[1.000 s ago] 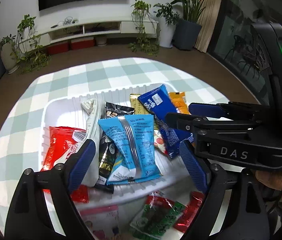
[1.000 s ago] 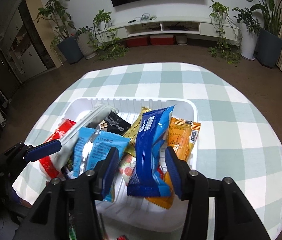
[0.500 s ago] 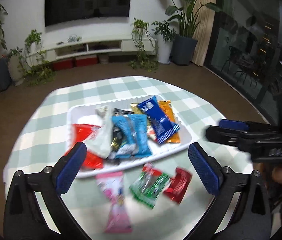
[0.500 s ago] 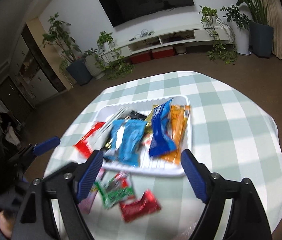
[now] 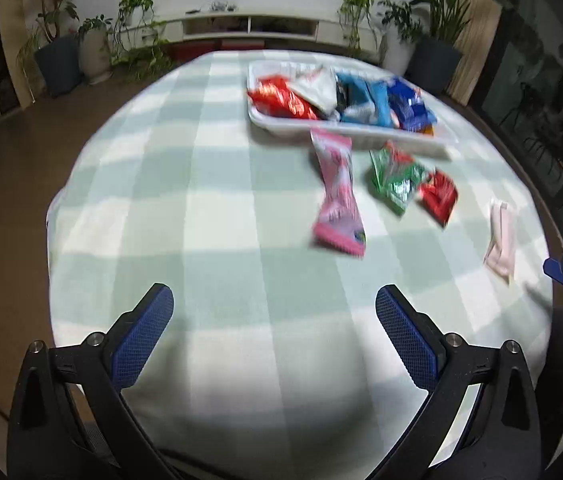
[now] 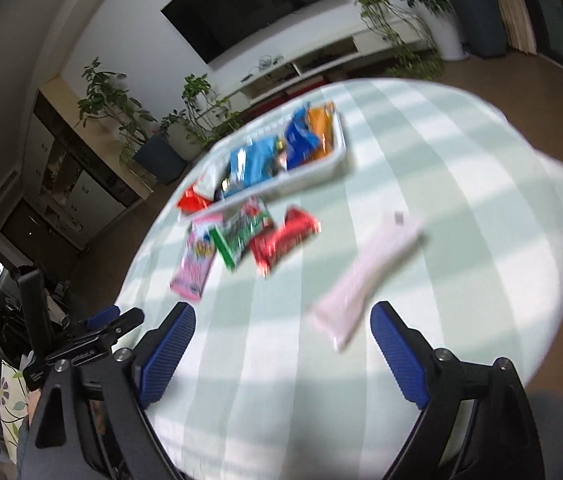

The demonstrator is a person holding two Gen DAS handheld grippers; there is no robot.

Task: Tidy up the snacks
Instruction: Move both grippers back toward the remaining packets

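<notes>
Hovering spread and empty, your right tool [image 6: 281,354] sits nearest the pale pink flat snack packet [image 6: 365,276] on the green-checked table [image 6: 461,184]. Its long axis slants up-right from between your jaws. Your left tool [image 5: 273,336], also wide apart and empty, is well off.

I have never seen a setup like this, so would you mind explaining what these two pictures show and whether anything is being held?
There is no robot here: a person carries a two-finger gripper in each hand, and a fisheye camera on each looks along its blue-padded fingers. One picture is from the left gripper, the other from the right gripper. Both are open and hold nothing; their jaws have just been opening. On the checked tablecloth stands a white tray full of snack packets. Loose beside it lie a pink packet, a green packet, a red packet and a pale pink packet.
</notes>
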